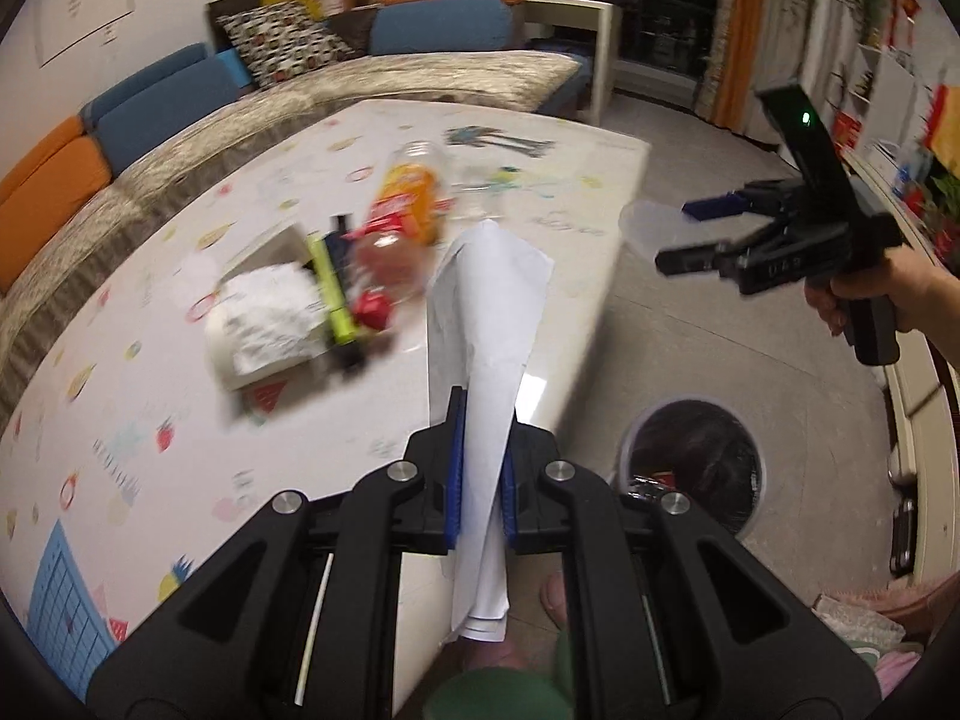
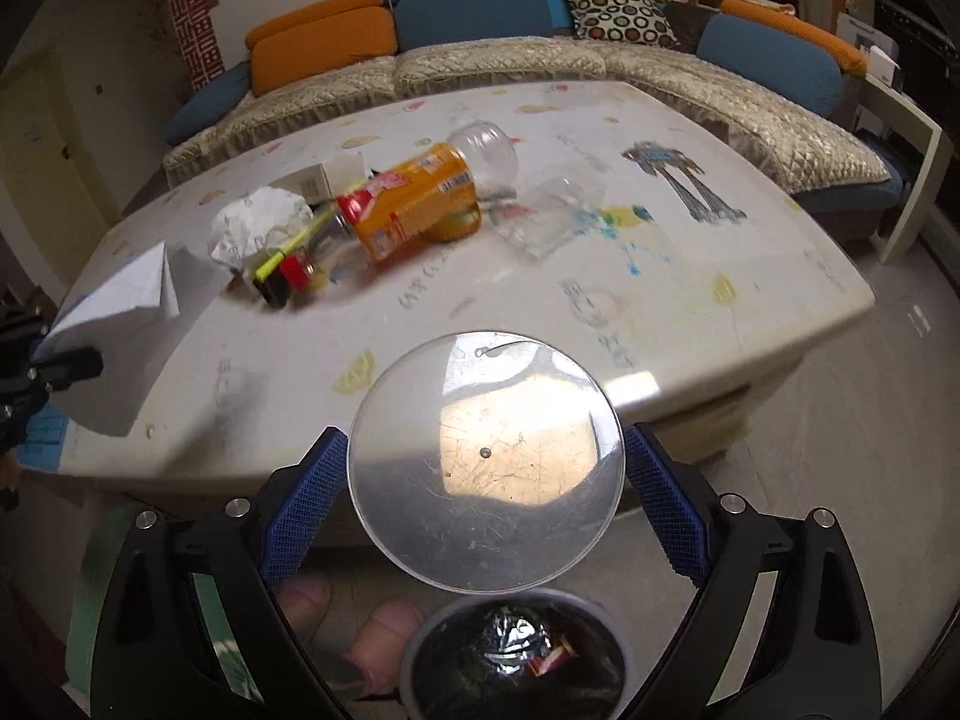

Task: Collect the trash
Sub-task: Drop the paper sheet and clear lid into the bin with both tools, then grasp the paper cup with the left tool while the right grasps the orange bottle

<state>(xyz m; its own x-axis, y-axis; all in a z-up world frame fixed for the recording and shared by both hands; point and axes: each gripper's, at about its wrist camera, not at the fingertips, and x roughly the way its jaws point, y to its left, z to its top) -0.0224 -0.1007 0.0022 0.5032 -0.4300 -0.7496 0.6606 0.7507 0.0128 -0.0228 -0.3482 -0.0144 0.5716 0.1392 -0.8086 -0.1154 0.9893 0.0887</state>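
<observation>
Sofa cushions in blue and orange ring a low white counter (image 1: 180,396) scribbled with children's drawings, and the rubbish sits heaped on it.

From the left wrist view, the left gripper (image 1: 480,480) is clamped on a folded sheet of white paper (image 1: 489,312), which stands up between the blue pads toward twelve o'clock. At ten o'clock lies the pile: an orange-labelled plastic bottle (image 1: 405,204), a crumpled tissue (image 1: 270,315) and a yellow-green marker (image 1: 333,291). At four o'clock the lined trash bin (image 1: 696,468) waits on the floor, so I judge the paper is held off the counter's edge ready for dropping. At two o'clock the right gripper (image 1: 690,234) appears, a clear round lid (image 1: 645,228) at its tips.

From the right wrist view, that clear disc fills the middle, caught by its rim between the spread fingers, so the gripper is closed on it, directly above the bin at six o'clock. This view alone shows wrappers already in the bin and a crushed clear container (image 2: 543,216) beside the bottle; the paper shows at nine o'clock.
</observation>
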